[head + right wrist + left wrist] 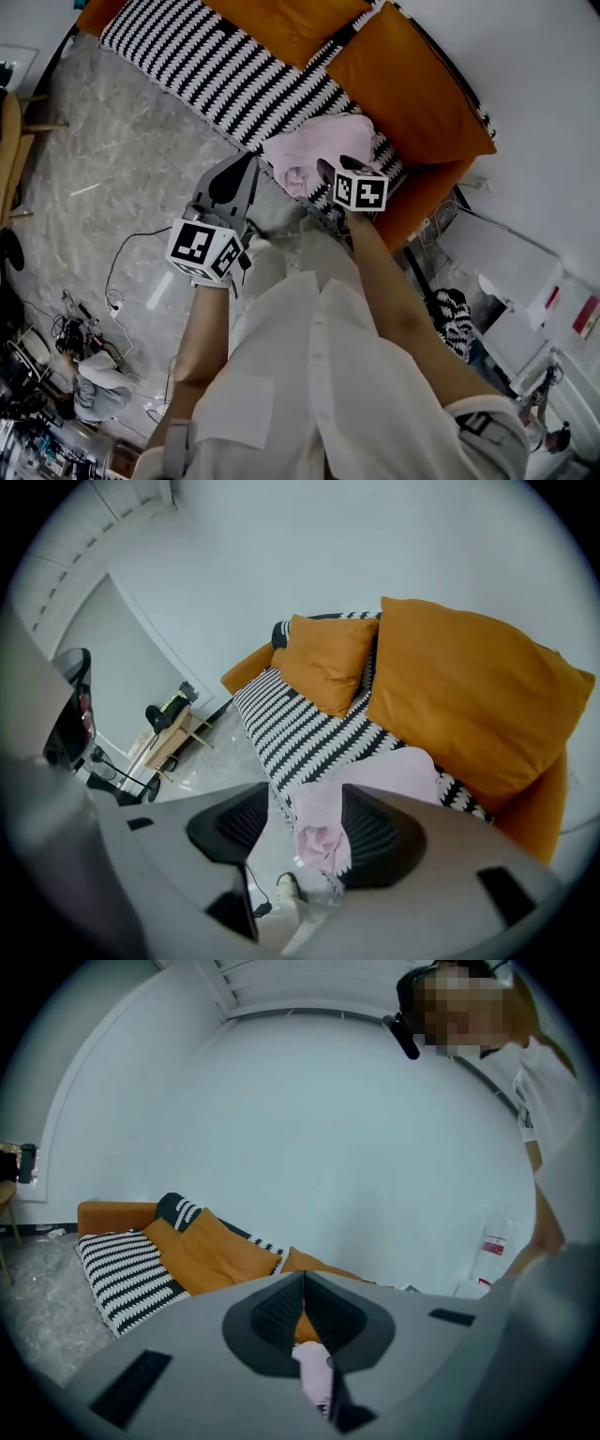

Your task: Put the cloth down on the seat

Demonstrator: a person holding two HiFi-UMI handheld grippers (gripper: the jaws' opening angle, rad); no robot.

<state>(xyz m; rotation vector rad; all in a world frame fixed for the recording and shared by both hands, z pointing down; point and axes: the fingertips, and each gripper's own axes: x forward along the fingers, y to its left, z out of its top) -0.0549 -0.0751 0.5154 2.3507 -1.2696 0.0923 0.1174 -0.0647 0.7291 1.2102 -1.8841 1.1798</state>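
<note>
Cloth (319,148) is on the striped seat (216,66), right at the front edge. It's pink and bunched, just beside the big orange cushion (403,84) at the near end of the sofa. In the right gripper view one fold looks to droop past the seat's front edge, over the floor (122,169).

Right tongs (339,169): jaws wide apart, holding nothing. Its own view puts the cloth's bunched fold in the gap between the pads, but they aren't closed on it. The tips sit over the seat's front edge, at the cloth.

Left tongs (251,161): jaws closed tip to tip. It sits just off the seat's front edge, beside the cloth's left side. Its view shows a sliver of pink in the slot behind the tips. Can't tell if that's pinched or just seen through the slot.

Room:
- The seat is bare stripes from the cloth to the far arm.
- A second orange cushion (291,23) sits against the backrest further along, well clear of the cloth.
- The big cushion closes off the near end, so open seat is only on the far side of the cloth.
- The grey floor in front of the sofa is open near the edge.
- Cables (117,281) and clutter lie further out, well apart from both tongs.
</note>
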